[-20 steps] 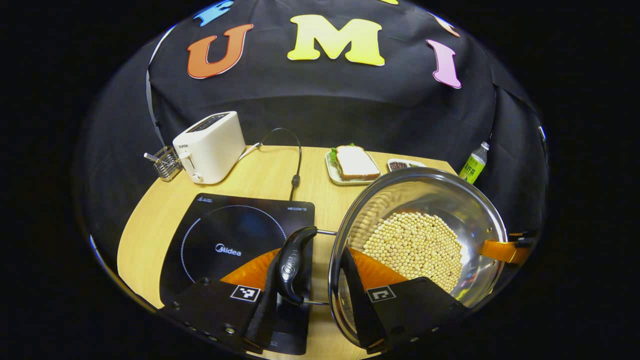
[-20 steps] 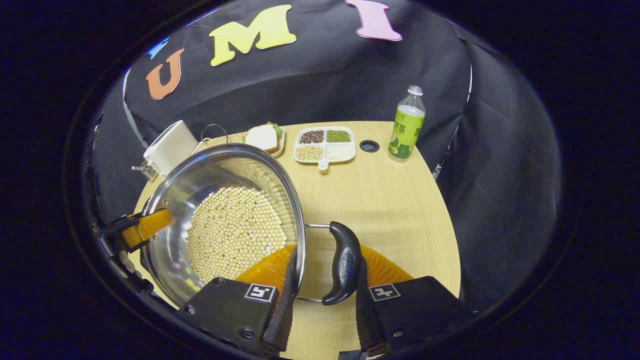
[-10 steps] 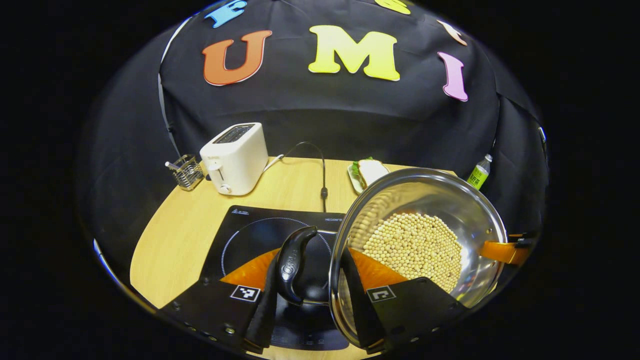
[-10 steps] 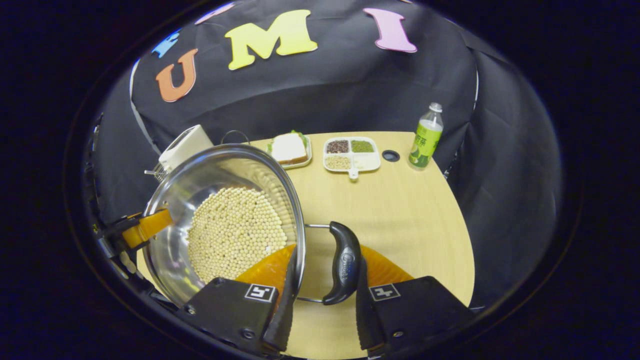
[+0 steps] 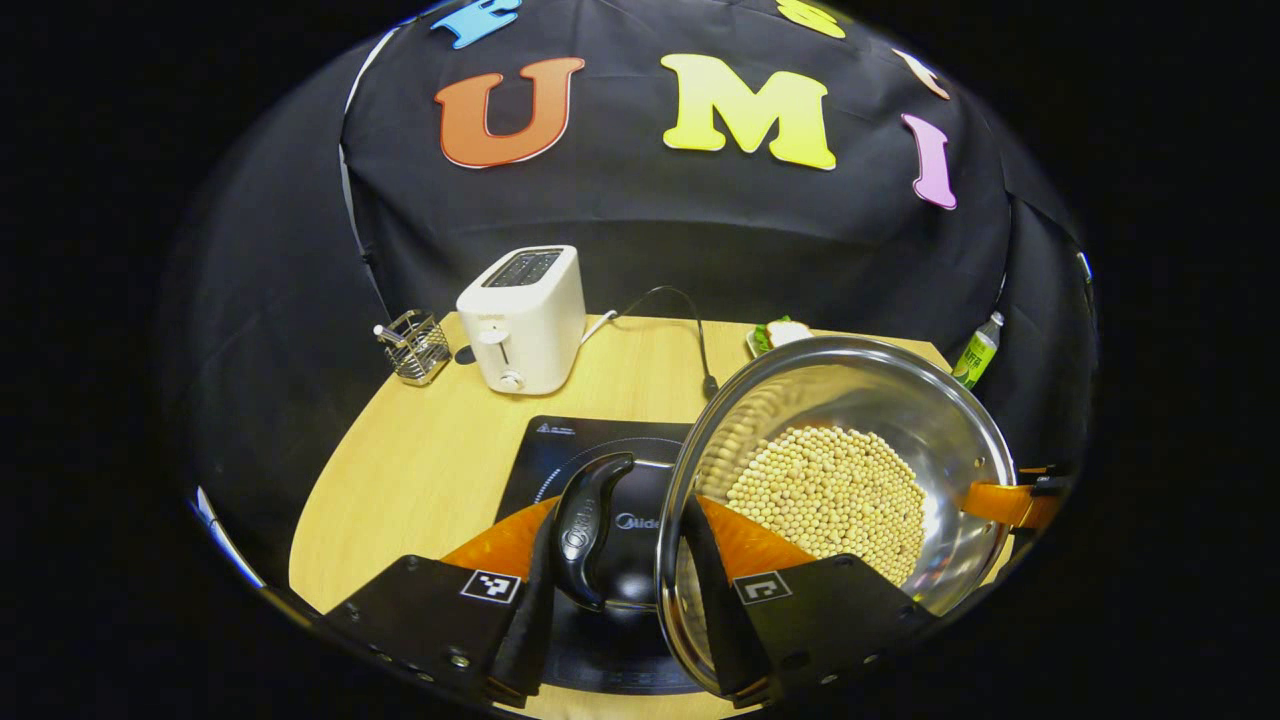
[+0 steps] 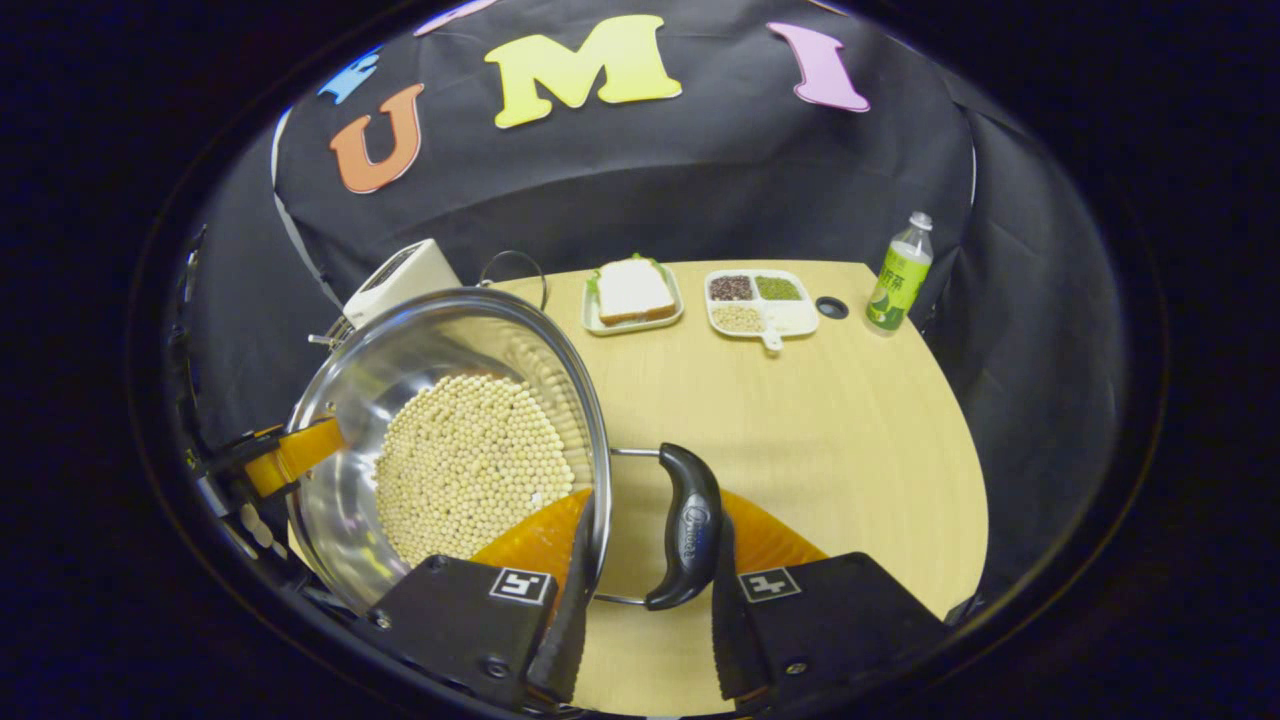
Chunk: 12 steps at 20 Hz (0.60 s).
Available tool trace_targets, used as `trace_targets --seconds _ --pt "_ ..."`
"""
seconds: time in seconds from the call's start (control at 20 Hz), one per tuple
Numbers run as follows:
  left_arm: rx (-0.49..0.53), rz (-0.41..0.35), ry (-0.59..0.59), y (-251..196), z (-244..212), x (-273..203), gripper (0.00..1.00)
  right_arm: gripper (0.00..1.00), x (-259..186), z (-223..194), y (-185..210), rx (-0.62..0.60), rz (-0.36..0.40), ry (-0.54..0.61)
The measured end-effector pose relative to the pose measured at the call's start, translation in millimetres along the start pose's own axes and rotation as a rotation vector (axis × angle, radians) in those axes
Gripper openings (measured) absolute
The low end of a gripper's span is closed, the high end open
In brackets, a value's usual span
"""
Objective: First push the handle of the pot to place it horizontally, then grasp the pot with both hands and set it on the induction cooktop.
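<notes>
Pot now nearer cooktop, between claws.

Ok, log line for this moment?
phase: carry | pot: held over induction cooktop | left hand-held gripper, right hand-held gripper: shut on pot

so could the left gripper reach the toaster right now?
Probably not as things stand: the left gripper is shut on the pot, one finger outside the black side handle, the other inside the rim. The toaster stands across bare table, beyond the cooktop.
</notes>
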<state>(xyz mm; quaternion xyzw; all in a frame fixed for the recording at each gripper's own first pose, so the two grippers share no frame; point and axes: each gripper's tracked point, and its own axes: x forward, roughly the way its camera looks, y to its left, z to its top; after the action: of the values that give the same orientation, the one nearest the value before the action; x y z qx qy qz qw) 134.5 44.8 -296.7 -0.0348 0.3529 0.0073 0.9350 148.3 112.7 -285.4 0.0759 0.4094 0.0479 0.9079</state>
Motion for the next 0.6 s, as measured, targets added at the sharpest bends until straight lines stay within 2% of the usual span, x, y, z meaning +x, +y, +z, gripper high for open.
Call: trace_targets --seconds 0.05,0.1,0.35,0.6 --pt "0.002 0.002 0.003 8.2 0.0 0.5 0.62 0.54 1.9 -2.0 7.5 0.001 0.002 0.003" --pt "0.005 0.005 0.006 16.1 -0.1 3.7 0.62 0.52 5.2 -2.5 14.1 0.004 0.003 0.008" --pt "0.031 0.008 0.026 51.6 0.6 18.0 0.62 0.54 21.8 -9.7 48.1 0.021 0.002 0.035" --pt "0.034 0.014 0.044 83.8 -3.0 35.1 0.62 0.52 40.2 -14.9 76.7 0.02 -0.001 0.05"
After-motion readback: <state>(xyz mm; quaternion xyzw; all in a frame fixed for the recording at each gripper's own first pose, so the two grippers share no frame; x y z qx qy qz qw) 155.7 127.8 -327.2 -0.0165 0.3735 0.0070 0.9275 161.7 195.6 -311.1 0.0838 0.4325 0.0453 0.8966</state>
